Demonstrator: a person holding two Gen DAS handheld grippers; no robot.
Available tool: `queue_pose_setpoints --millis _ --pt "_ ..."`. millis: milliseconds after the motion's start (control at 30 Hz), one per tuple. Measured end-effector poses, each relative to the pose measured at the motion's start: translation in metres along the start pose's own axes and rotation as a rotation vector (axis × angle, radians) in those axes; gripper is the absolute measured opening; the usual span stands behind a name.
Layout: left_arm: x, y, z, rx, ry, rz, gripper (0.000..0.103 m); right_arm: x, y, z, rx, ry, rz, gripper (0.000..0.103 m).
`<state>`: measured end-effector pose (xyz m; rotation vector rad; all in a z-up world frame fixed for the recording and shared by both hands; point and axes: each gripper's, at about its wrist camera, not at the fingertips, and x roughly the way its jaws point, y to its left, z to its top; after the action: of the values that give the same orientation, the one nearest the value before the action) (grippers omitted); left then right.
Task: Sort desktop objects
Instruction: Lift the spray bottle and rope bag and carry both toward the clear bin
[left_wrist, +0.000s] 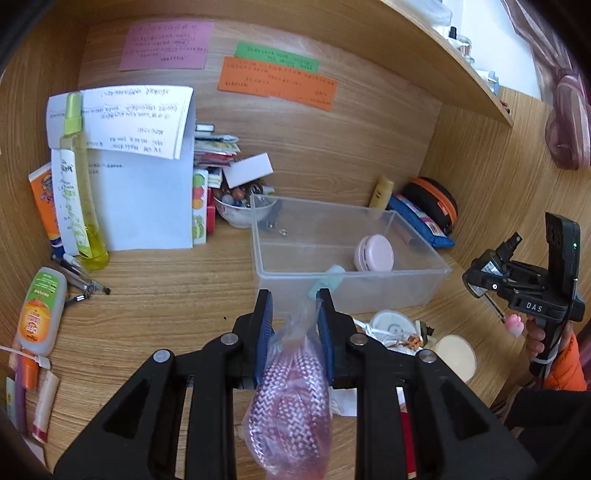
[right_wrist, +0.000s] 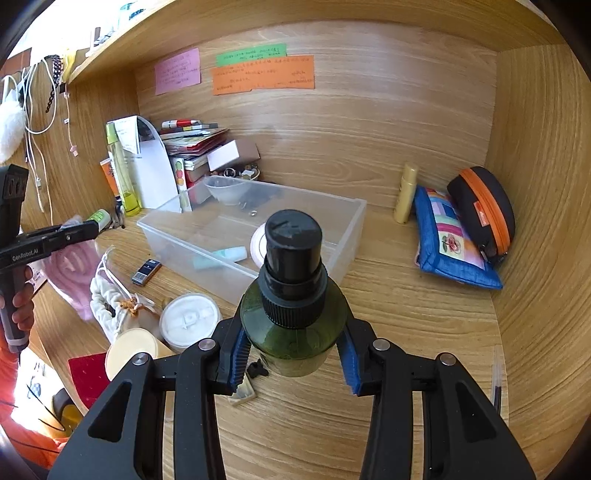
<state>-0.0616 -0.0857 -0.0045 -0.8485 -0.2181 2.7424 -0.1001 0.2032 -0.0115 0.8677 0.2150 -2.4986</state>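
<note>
My left gripper (left_wrist: 294, 297) is shut on a clear plastic bag (left_wrist: 291, 398) holding a pink-and-white patterned cord, just in front of the clear plastic bin (left_wrist: 424, 275). The bin holds a pink round case (left_wrist: 373, 254) and a teal tube (left_wrist: 325, 281). My right gripper (right_wrist: 295, 363) is shut on a dark green spray bottle (right_wrist: 293, 314) with a black cap, held above the desk in front of the bin (right_wrist: 351, 236). The right gripper and bottle also show in the left wrist view (left_wrist: 491, 271), to the right of the bin. The left gripper with its pink bag shows in the right wrist view (right_wrist: 70, 230).
Lotion and spray bottles (left_wrist: 79, 177), papers and pens stand at the left. A bowl (left_wrist: 240, 212) and stacked books sit behind the bin. A blue pouch (right_wrist: 450, 236), an orange-zip case (right_wrist: 484, 210) and a yellow tube (right_wrist: 406, 192) lie right. Round lids (right_wrist: 188, 319) and a white drawstring bag (right_wrist: 110, 299) lie in front.
</note>
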Motion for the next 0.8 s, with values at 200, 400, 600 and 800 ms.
queue_pose_setpoints --millis 200,400,600,800 --pt "0.007 -0.007 -0.004 0.046 0.037 0.008 0.022 -0.001 0.003 0.003 -0.008 -0.011 0.014 0.038" --pt "0.005 -0.010 -0.017 0.045 0.043 -0.001 0.026 0.003 0.006 0.001 -0.015 -0.002 0.031 0.038" --pt "0.024 -0.007 -0.046 0.011 0.125 0.018 0.028 0.006 0.008 -0.001 -0.017 0.007 0.043 0.038" --pt "0.006 -0.001 -0.037 -0.062 0.040 -0.009 0.019 0.007 0.009 0.005 -0.017 0.000 0.044 0.038"
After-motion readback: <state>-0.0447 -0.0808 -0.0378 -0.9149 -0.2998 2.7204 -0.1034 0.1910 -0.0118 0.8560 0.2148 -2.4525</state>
